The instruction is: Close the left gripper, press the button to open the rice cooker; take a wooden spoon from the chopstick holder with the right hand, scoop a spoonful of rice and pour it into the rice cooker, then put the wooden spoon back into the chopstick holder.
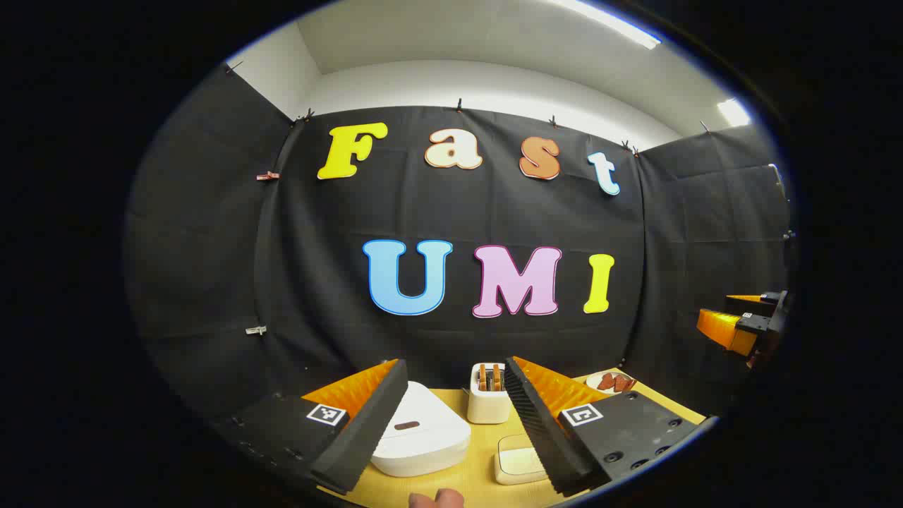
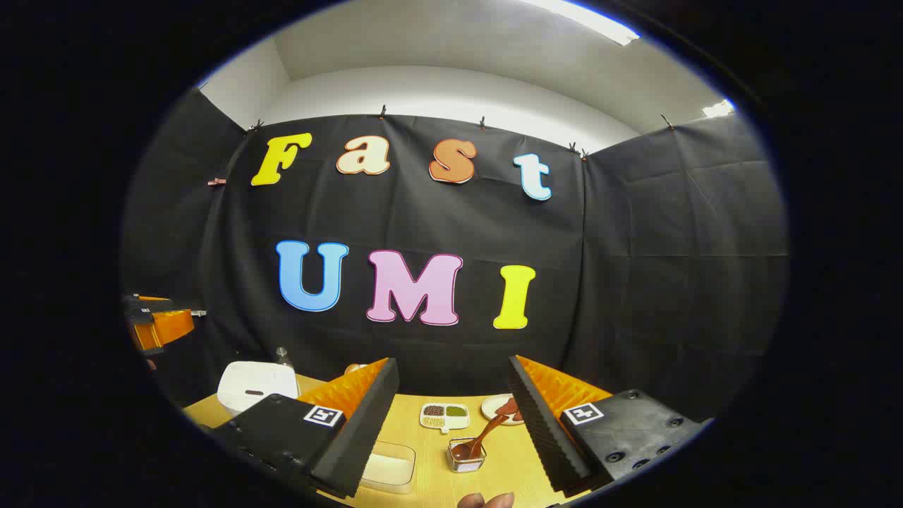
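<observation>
The white rice cooker sits on the yellow table with its lid down and a dark oval button on top. It lies low between the fingers of my left gripper, which is open and holds nothing. Behind the cooker stands the white chopstick holder with wooden handles sticking up. A clear box of rice lies to its right. My right gripper is open and empty above the table. The rice cooker is at its far left, and the rice box is beside its left finger.
A divided tray of beans, a small plate and a small glass cup with a brown spoon lie ahead of the right gripper. A small bottle stands behind the cooker. A plate of red pieces sits at the far right.
</observation>
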Available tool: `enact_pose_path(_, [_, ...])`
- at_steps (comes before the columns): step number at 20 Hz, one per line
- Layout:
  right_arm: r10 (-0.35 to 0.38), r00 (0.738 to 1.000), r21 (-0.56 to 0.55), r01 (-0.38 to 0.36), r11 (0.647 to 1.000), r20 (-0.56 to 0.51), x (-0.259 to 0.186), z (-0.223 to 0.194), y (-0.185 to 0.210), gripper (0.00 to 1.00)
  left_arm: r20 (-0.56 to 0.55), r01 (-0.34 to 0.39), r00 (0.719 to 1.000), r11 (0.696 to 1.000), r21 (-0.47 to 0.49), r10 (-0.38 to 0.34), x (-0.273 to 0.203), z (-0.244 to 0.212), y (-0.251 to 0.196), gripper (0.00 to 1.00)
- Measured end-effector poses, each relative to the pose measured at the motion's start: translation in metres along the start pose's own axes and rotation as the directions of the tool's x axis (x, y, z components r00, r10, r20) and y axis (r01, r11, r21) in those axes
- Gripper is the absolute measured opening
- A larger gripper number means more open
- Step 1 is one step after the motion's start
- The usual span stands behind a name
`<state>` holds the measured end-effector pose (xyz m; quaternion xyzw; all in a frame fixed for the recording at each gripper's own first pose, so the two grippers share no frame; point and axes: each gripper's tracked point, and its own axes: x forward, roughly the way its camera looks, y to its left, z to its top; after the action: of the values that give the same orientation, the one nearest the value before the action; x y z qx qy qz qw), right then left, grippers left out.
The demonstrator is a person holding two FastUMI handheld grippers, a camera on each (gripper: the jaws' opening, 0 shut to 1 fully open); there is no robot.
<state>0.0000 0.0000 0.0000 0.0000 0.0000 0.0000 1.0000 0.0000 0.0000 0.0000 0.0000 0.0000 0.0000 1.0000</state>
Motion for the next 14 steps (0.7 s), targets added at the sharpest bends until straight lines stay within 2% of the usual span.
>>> enact_pose_path(6, [-0.011, 1.000, 0.001, 0.011, 1.000, 0.001, -0.007, 0.002, -0.006, 0.97, -0.009, 0.002, 1.000, 1.000, -0.019, -0.002, -0.003, -0.002, -0.002, 0.95])
enact_pose_path(14, [-0.025, 1.000, 0.006, 0.025, 1.000, -0.006, -0.012, 0.001, -0.013, 0.97, -0.003, 0.004, 1.000, 1.000, 0.008, -0.004, -0.007, 0.000, -0.004, 0.95])
